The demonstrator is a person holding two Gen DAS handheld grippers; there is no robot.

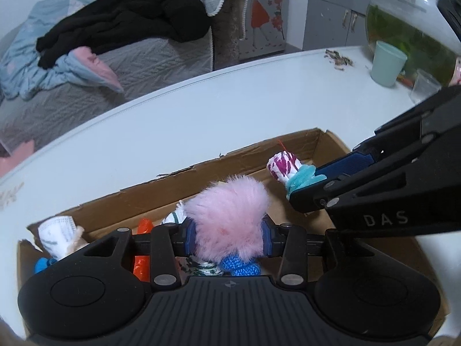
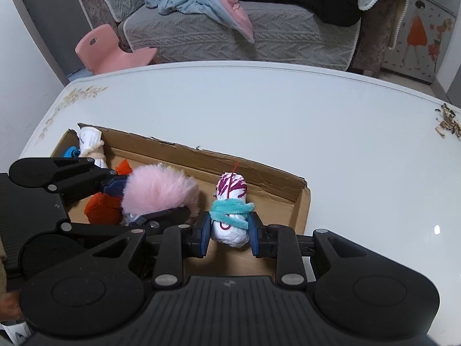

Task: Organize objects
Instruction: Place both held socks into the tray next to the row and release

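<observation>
Grippers over cardboard box (image 2: 161,147), lower frame.
Left gripper (image 1: 229,238) clamps pink pompom (image 1: 227,210); right gripper (image 2: 229,230) clamps white-purple bundle (image 2: 230,201).

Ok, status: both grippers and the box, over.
Left gripper shut on pink pompom. Right gripper shut on white-purple bundle. Both over cardboard box. Nothing blocking.

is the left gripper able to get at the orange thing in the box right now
Probably not as things stand. The left gripper is shut on the pink fluffy bundle, so its jaws are full. The orange bundle lies in the cardboard box just beside them; nothing else blocks it.
</observation>
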